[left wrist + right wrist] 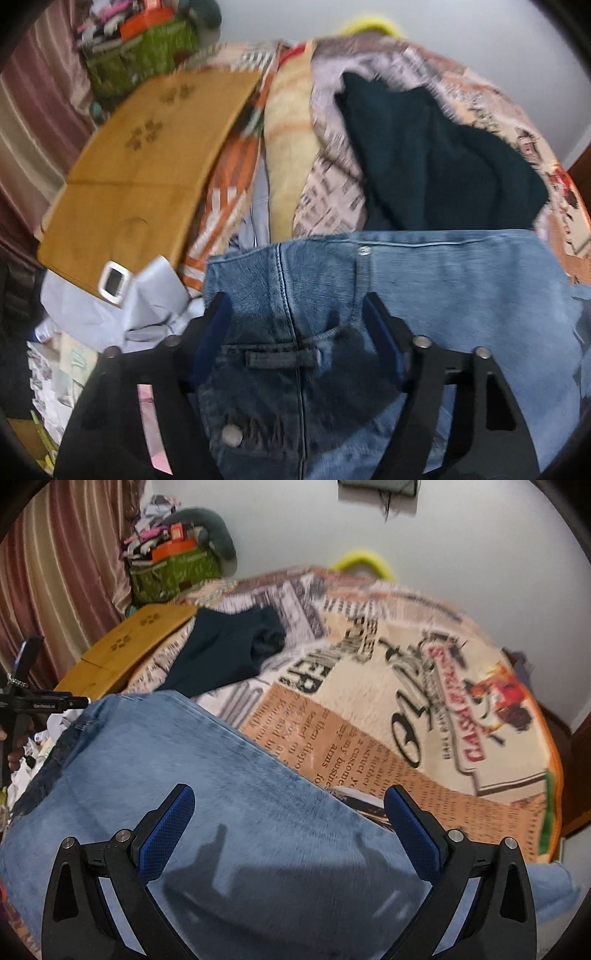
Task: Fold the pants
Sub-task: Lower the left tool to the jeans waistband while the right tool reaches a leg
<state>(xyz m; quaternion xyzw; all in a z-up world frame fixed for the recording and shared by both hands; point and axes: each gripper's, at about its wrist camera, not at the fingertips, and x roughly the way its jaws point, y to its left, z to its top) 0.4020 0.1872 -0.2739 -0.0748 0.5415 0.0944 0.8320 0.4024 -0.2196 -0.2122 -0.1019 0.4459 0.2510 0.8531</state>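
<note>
Light blue jeans (443,295) lie on a printed blanket (332,177) on a bed. In the left wrist view my left gripper (295,306) is open, its blue pads either side of the darker waistband with a belt loop (282,359) and a metal button (232,435). In the right wrist view my right gripper (288,801) is open just above the broad leg fabric of the jeans (184,775), casting a shadow on it. The left gripper's handle (22,701) shows at the left edge of the right wrist view.
A dark teal garment (436,155) (229,650) lies on the blanket (406,701) beyond the jeans. A brown cardboard sheet (147,155) lies far left with a small white device (112,282) at its corner. A green box of clutter (173,572), curtains and a white wall stand behind.
</note>
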